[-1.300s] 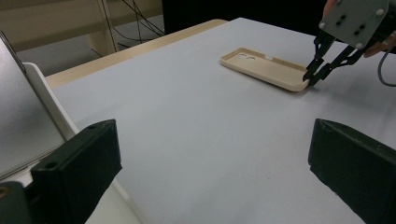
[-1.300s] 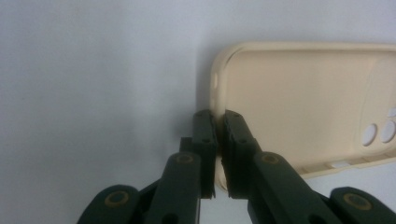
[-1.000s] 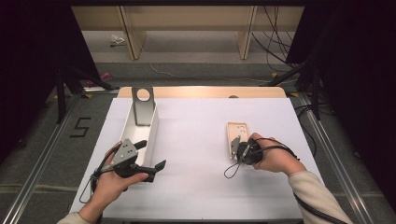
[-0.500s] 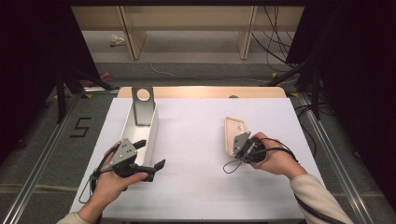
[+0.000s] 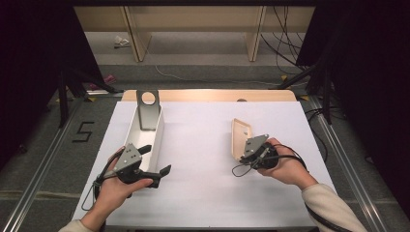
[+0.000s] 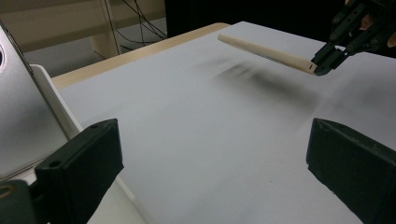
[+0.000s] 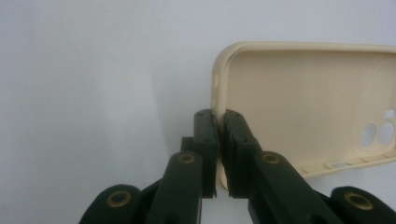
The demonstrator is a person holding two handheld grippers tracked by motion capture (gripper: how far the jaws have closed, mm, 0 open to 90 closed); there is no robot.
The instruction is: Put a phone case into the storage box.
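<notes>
Phone case [image 5: 240, 137], cream, is pinched by its side wall in my R gripper [image 7: 217, 140], tilted off the table [image 5: 203, 145] for carrying. L gripper [image 5: 155, 162] idles wide open w/ nothing held, by the white tray [image 5: 157, 130].

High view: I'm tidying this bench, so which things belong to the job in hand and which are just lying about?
In the job:
- cream phone case, its edge pinched by the right tongs
- white tray beside the left tongs

Lying about:
- cables on the floor
</notes>
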